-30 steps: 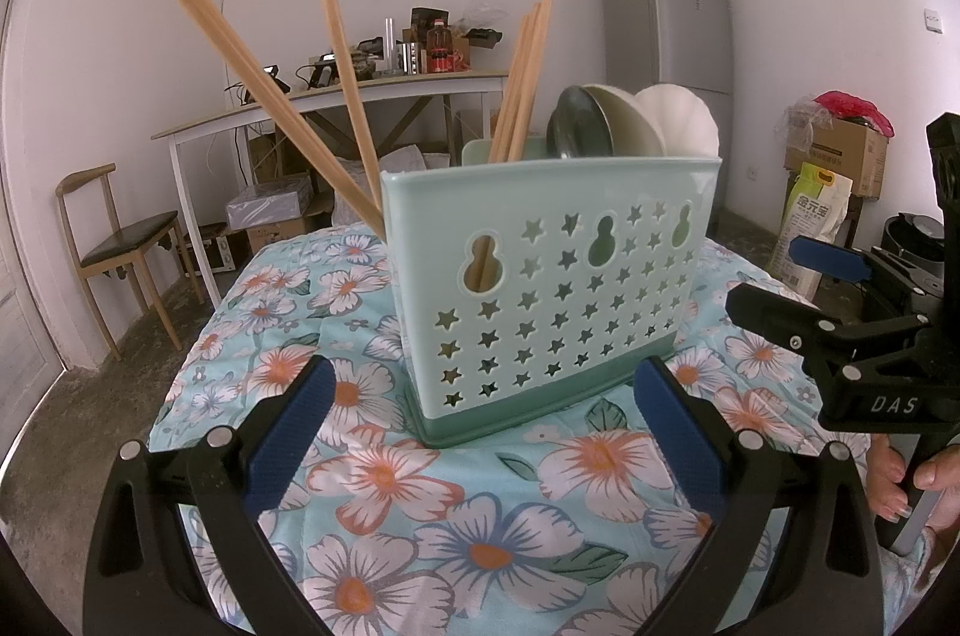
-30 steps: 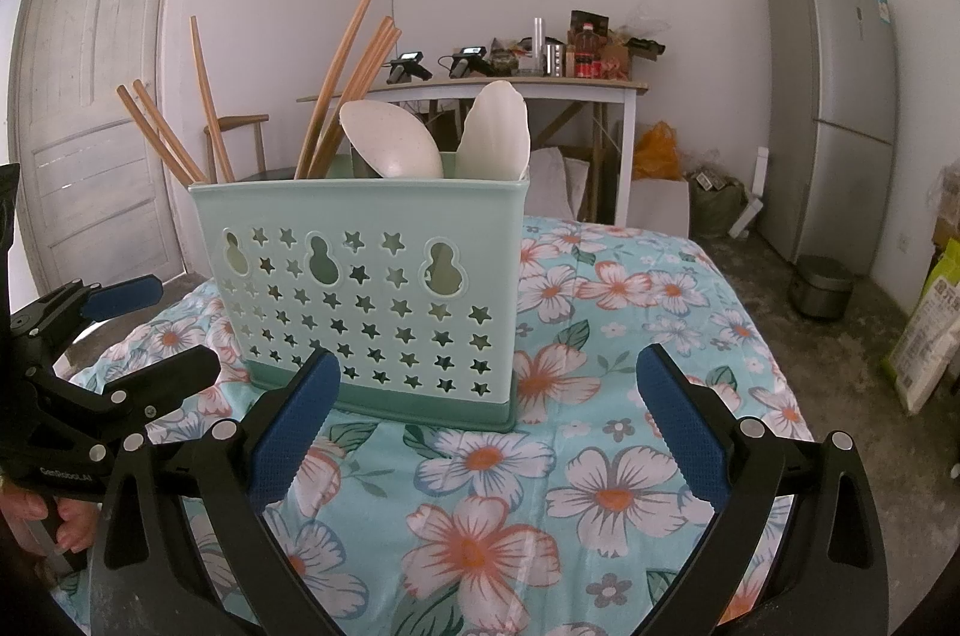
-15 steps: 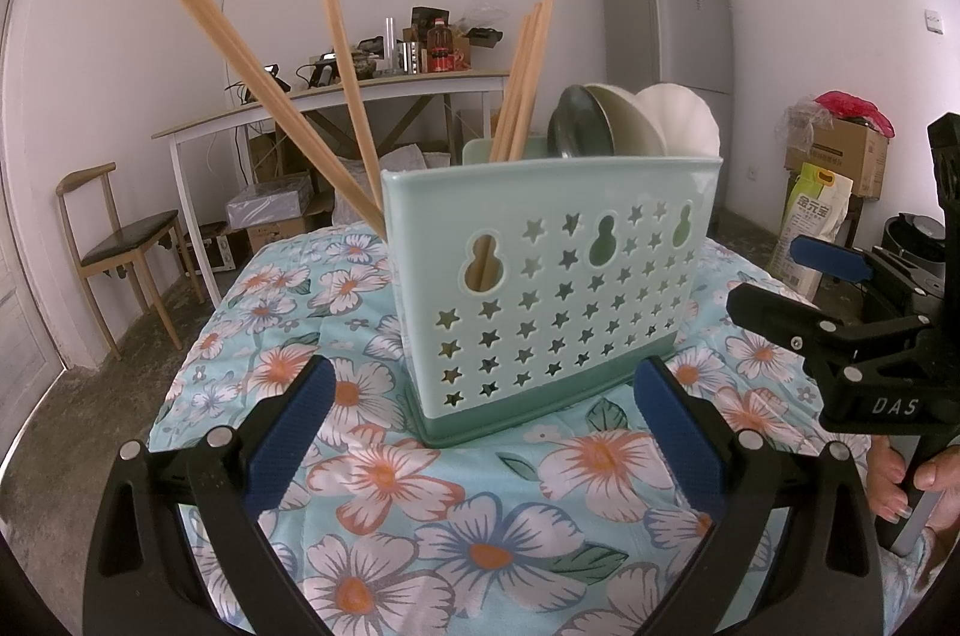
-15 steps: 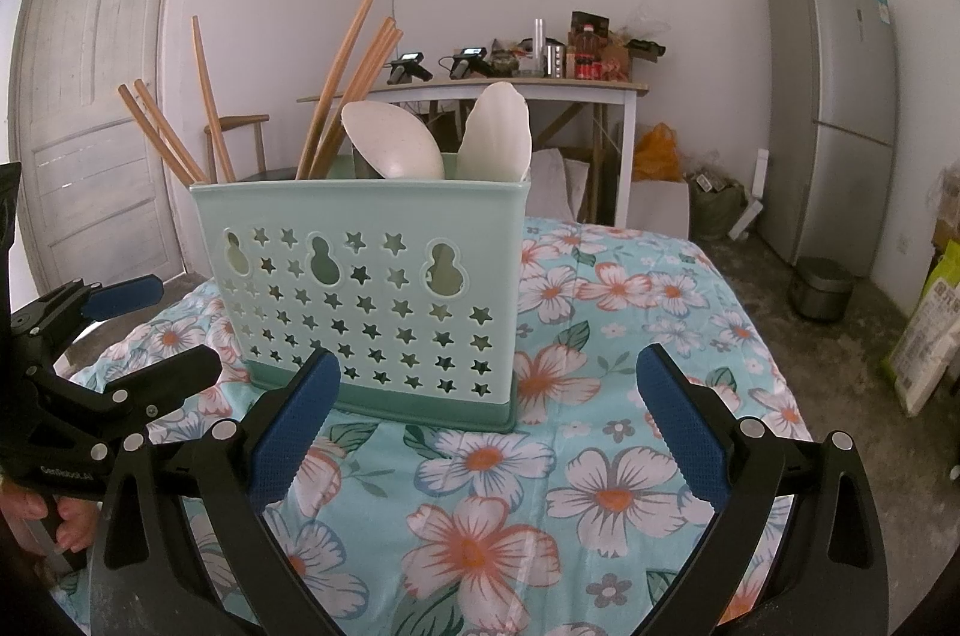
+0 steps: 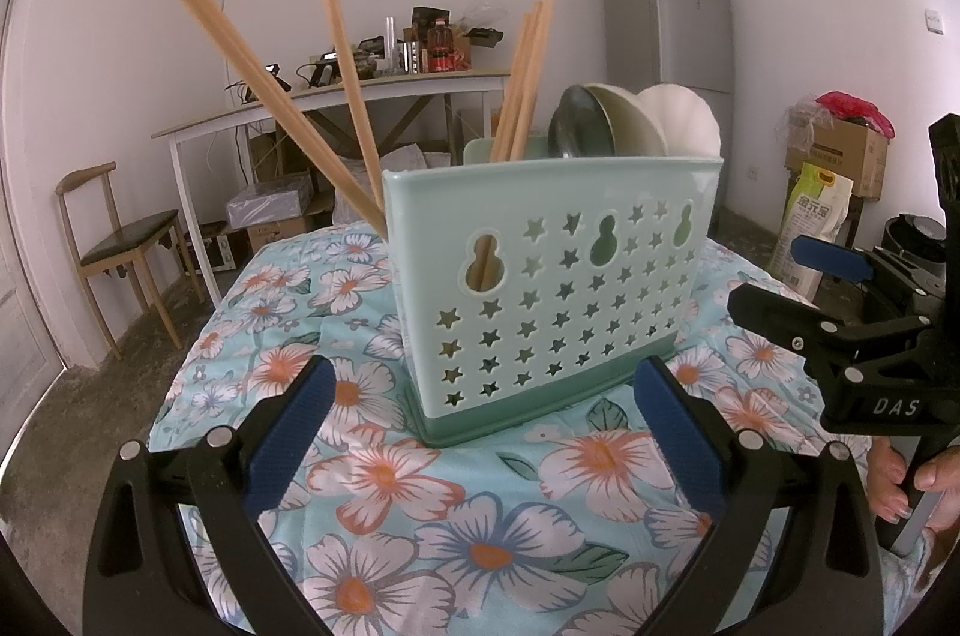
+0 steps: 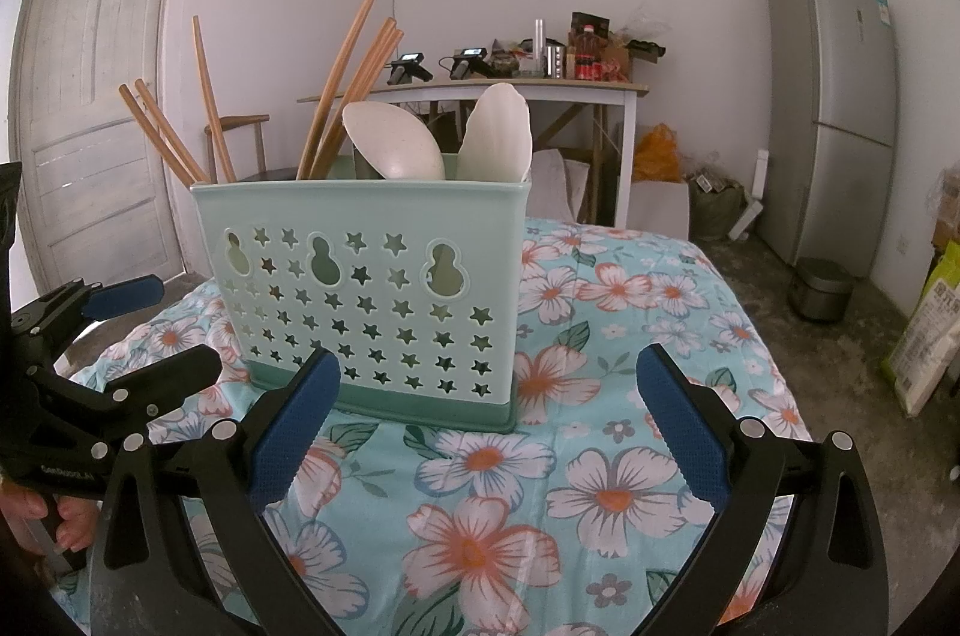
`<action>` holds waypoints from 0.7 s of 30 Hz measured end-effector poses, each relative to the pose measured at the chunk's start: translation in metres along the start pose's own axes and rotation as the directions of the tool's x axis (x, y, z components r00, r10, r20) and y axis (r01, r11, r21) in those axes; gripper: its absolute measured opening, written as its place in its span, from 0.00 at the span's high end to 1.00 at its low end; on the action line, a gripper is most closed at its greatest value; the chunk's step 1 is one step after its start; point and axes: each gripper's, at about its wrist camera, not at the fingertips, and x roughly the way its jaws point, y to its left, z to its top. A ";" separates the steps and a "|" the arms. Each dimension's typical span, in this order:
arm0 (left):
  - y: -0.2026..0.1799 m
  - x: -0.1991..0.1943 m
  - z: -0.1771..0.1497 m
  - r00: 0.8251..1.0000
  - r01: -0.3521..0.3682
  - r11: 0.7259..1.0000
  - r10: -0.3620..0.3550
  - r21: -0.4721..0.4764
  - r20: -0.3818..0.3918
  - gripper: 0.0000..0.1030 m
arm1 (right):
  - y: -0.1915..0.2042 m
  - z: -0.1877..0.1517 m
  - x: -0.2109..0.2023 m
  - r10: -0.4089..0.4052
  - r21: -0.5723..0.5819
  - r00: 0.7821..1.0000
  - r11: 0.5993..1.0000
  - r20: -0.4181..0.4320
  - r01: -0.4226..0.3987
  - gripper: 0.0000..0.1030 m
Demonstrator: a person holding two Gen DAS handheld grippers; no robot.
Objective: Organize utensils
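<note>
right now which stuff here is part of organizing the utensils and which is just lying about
Job: mint-green perforated plastic caddy, wooden chopsticks, white plastic spoons, dark metal spoon.
Lying about: grey fridge, wooden chair, cluttered white table.

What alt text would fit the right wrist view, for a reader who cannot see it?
A mint caddy holding chopsticks and spoons stands on a floral cloth. The right gripper is open before it, the left gripper open nearby.
</note>
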 end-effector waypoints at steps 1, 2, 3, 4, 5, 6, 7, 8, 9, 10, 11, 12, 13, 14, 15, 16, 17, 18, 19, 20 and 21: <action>0.000 0.000 0.000 1.000 0.000 1.000 0.000 -0.001 0.001 0.05 | 0.000 0.000 0.000 0.000 0.000 1.000 1.000 0.000 0.000 0.08; 0.000 0.000 0.000 1.000 0.000 1.000 0.000 -0.001 0.001 0.05 | 0.000 0.000 0.000 0.000 0.000 1.000 1.000 0.001 0.000 0.08; 0.000 0.000 0.000 1.000 0.000 1.000 0.000 -0.001 0.000 0.05 | 0.000 0.000 0.000 0.000 0.000 1.000 1.000 0.001 0.000 0.08; 0.000 0.000 0.000 1.000 0.001 1.000 -0.001 -0.002 0.000 0.05 | 0.000 0.000 0.000 0.000 0.000 1.000 1.000 0.000 0.000 0.08; 0.001 0.000 0.000 1.000 0.000 1.000 0.000 -0.004 0.000 0.05 | 0.000 0.000 0.000 0.000 -0.001 1.000 1.000 0.000 0.000 0.08; 0.001 0.000 0.000 1.000 -0.001 1.000 0.001 -0.004 0.001 0.05 | 0.000 0.000 0.000 0.000 -0.001 1.000 1.000 0.000 0.000 0.08; 0.001 0.000 0.000 1.000 0.000 1.000 0.000 -0.006 0.001 0.05 | 0.000 0.000 0.000 0.000 0.000 1.000 1.000 0.001 0.000 0.08; 0.001 0.000 0.000 1.000 0.000 1.000 0.000 -0.007 0.001 0.05 | 0.000 0.000 0.000 0.000 0.000 1.000 1.000 0.000 0.000 0.08; 0.001 0.000 -0.001 1.000 -0.001 1.000 0.001 -0.008 0.001 0.05 | 0.000 0.000 0.000 0.000 -0.001 1.000 1.000 0.000 0.000 0.08; 0.001 -0.001 -0.001 1.000 -0.001 1.000 0.001 -0.007 0.001 0.05 | 0.000 0.000 0.000 0.000 -0.001 1.000 1.000 0.000 0.000 0.08; 0.001 0.000 -0.001 1.000 -0.001 1.000 0.001 -0.005 0.002 0.05 | 0.000 0.000 0.000 0.000 -0.001 1.000 1.000 0.000 0.000 0.08; 0.002 0.000 -0.001 1.000 -0.001 1.000 0.001 -0.004 0.002 0.05 | 0.000 0.000 0.000 0.000 0.000 1.000 1.000 0.001 0.000 0.08; 0.002 0.000 -0.001 1.000 -0.001 1.000 0.001 -0.003 0.003 0.05 | 0.000 0.000 0.000 0.000 -0.001 1.000 1.000 0.000 0.000 0.08; 0.002 -0.001 -0.001 1.000 -0.002 1.000 0.002 -0.003 0.003 0.05 | 0.000 0.000 0.000 0.000 -0.001 1.000 1.000 0.000 0.000 0.08; 0.002 -0.001 -0.001 1.000 -0.002 1.000 0.002 -0.002 0.003 0.05 | 0.000 0.000 0.000 0.000 -0.001 1.000 1.000 0.000 0.000 0.08; 0.002 -0.001 -0.001 1.000 -0.003 1.000 0.003 0.000 0.004 0.05 | 0.000 0.000 0.000 0.000 0.000 1.000 1.000 0.000 0.000 0.08; 0.002 -0.001 -0.002 1.000 -0.004 1.000 0.004 0.003 0.004 0.05 | 0.000 0.000 0.000 0.000 0.000 1.000 1.000 0.000 0.000 0.08; 0.001 -0.001 -0.002 1.000 -0.006 1.000 0.006 0.005 0.004 0.05 | 0.000 0.000 0.000 0.000 -0.001 1.000 1.000 -0.001 0.000 0.08; 0.001 -0.002 -0.002 1.000 -0.009 1.000 0.009 0.006 0.005 0.05 | 0.000 0.000 0.000 0.000 -0.001 1.000 1.000 -0.001 0.000 0.08; 0.000 -0.002 -0.002 1.000 -0.010 1.000 0.010 0.007 0.005 0.05 | 0.000 0.000 0.000 0.000 0.000 1.000 1.000 0.000 0.000 0.08; 0.000 -0.002 -0.002 1.000 -0.010 1.000 0.010 0.006 0.005 0.05 | 0.000 0.000 0.000 0.000 0.000 1.000 1.000 0.001 0.000 0.08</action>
